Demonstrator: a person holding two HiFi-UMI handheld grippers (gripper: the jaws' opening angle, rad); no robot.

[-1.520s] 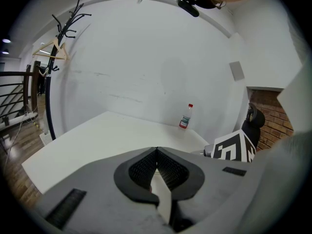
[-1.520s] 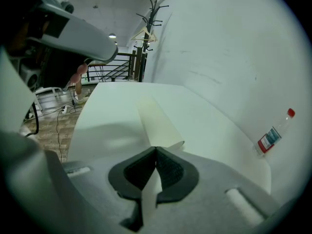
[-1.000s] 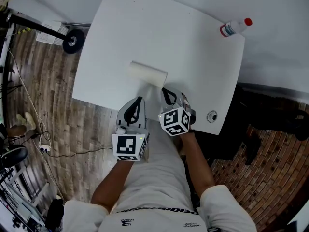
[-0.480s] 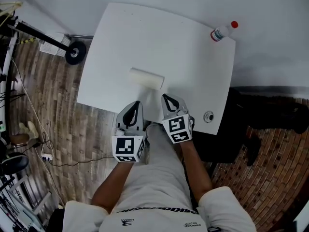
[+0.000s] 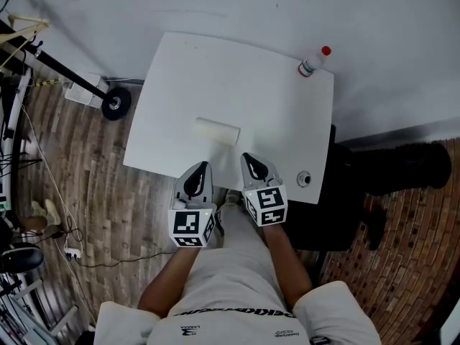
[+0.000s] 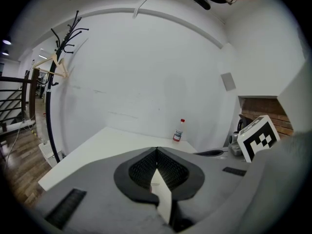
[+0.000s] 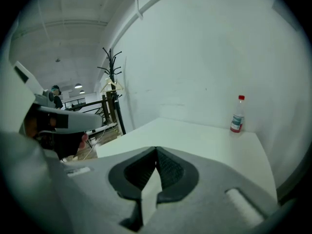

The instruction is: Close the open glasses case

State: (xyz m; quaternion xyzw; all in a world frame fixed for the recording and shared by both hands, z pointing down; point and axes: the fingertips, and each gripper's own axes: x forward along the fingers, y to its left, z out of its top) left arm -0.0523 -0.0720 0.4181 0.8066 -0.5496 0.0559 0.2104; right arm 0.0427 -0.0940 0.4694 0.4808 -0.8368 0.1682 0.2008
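White table (image 5: 273, 99), standing on wood-plank floor (image 5: 100, 185) against a pale wall. Glasses case (image 5: 217, 131), white and oblong, lies flat on the near-middle of the top, well apart from a clear bottle (image 5: 312, 62) with a red cap that stands upright at the far right corner. A small round metal fitting (image 5: 304, 179) sits at the near right corner; its nature cannot be determined.

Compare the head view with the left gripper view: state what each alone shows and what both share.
Only the head view shows the white oblong glasses case lying on the white table. Only the left gripper view shows the grey square wall plate and the ribbed inner faces of the left tool. Both show that table, the clear red-capped bottle and the black-and-white marker cube of the right tool.
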